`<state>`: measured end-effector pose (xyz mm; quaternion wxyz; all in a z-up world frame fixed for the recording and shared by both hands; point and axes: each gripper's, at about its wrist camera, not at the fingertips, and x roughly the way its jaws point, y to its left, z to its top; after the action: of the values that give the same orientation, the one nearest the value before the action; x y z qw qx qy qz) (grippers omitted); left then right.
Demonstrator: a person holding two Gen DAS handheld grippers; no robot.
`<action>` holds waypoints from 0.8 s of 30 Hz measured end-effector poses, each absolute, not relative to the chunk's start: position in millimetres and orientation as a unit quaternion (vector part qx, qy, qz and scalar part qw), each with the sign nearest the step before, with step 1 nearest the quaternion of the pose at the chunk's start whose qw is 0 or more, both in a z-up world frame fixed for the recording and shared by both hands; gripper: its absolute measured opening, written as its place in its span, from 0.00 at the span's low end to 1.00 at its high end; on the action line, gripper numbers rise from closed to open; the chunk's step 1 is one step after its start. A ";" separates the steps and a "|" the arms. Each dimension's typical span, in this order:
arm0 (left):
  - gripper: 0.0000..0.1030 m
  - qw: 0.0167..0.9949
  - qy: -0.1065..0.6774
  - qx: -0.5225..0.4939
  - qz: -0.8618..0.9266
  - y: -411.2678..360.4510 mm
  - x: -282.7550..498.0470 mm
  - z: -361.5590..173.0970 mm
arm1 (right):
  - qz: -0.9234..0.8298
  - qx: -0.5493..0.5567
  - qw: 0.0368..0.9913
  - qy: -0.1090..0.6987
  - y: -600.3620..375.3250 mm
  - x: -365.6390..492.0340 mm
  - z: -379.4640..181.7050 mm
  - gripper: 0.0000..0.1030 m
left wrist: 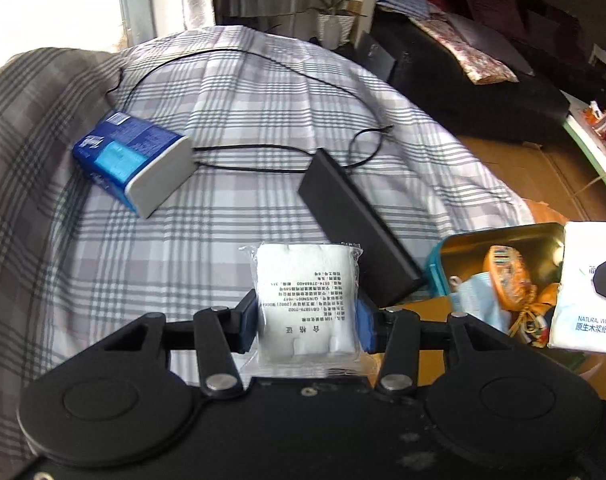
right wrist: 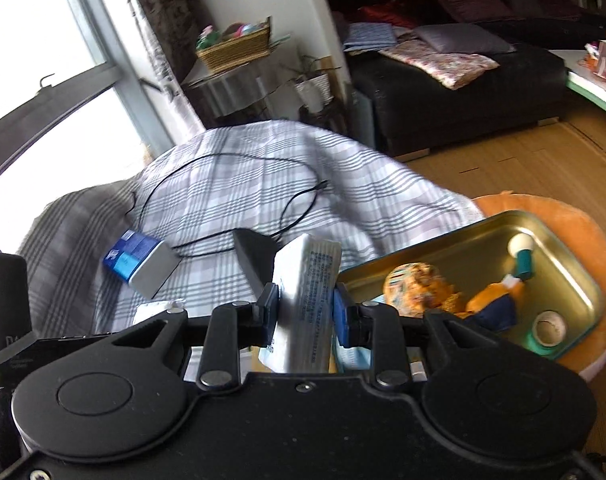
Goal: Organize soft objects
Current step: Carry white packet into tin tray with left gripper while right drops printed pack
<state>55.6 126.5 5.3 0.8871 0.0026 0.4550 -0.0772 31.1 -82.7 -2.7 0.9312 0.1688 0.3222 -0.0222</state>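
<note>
My left gripper (left wrist: 307,320) is shut on a white cotton pack in clear wrap (left wrist: 308,304), held above the plaid bedsheet (left wrist: 243,152). My right gripper (right wrist: 305,312) is shut on a white tissue pack (right wrist: 307,296), held on edge beside the open metal tin (right wrist: 559,240). That tissue pack also shows at the right edge of the left wrist view (left wrist: 587,288). The tin (left wrist: 503,240) holds an orange patterned pouch (right wrist: 415,284) and small soft items. A blue tissue pack (left wrist: 135,160) lies on the sheet at the left; it also shows in the right wrist view (right wrist: 141,260).
A black power bank (left wrist: 355,224) with a black cable (left wrist: 263,56) lies on the sheet. The tin sits on an orange round cushion (right wrist: 583,224). A dark sofa (right wrist: 463,92) with cushions and wooden floor (right wrist: 543,160) lie to the right. A window is at the left.
</note>
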 end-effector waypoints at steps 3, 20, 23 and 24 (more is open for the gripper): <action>0.43 0.885 0.453 0.012 -0.112 88.7 58.0 13.4 | -0.069 0.188 0.930 0.309 -115.7 21.9 -0.5 0.29; 0.44 0.858 0.457 0.075 -0.222 -98.8 85.0 1.0 | -0.213 0.252 0.889 0.318 -233.9 0.9 -29.6 0.29; 0.44 0.855 0.461 0.080 -0.222 -114.9 94.8 -6.1 | -0.213 0.254 0.888 0.318 -239.3 1.4 -30.9 0.29; 0.44 0.855 0.462 0.081 -0.222 -119.2 97.8 -8.2 | -0.212 0.254 0.888 0.318 -240.8 1.3 -31.3 0.29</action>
<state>97.8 -119.2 -8.2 0.8545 0.0812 0.4624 -0.2222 1.3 -240.8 -31.3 0.8883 0.2541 0.3184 -0.2119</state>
